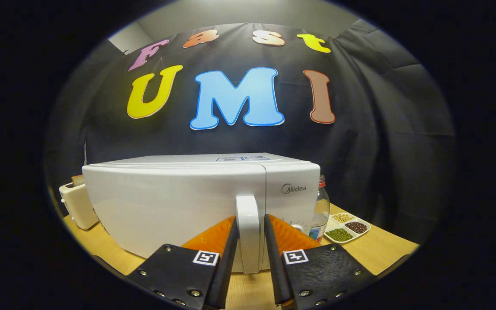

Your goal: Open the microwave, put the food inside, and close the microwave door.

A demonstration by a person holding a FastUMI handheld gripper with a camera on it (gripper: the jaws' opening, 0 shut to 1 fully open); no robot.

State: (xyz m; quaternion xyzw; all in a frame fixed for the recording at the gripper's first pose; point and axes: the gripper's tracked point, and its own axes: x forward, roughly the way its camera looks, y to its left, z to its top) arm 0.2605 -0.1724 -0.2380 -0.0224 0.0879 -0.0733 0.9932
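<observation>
On the wooden tabletop (385,252), toward its left edge, I had a pale toaster (77,204) with what looked like a slice of bread sticking up from its slot. Just to its right, filling the middle of the tabletop, sat the white microwave (166,206) with its door closed flat against the body. The door's upright handle (248,232) stood between the fingers of my gripper (248,226), one finger close along each side of it. The jaws were narrowed to about the handle's width; I could not tell for certain whether both pressed on it or merely flanked it with a sliver of gap.

I judged I was at the very first step, taking hold of the handle to open the door. The next move, as I read it, called for a firm squeeze and then a pull that follows the door's arc, the hinge presumably on the left side, without dragging the whole oven across the tabletop.

Right of the microwave, half hidden behind its corner, stood a clear bottle (320,213); its contents I could not make out. Toward the right edge lay a white divided tray (348,230), its compartments holding pale, dark and green beans or grains
</observation>
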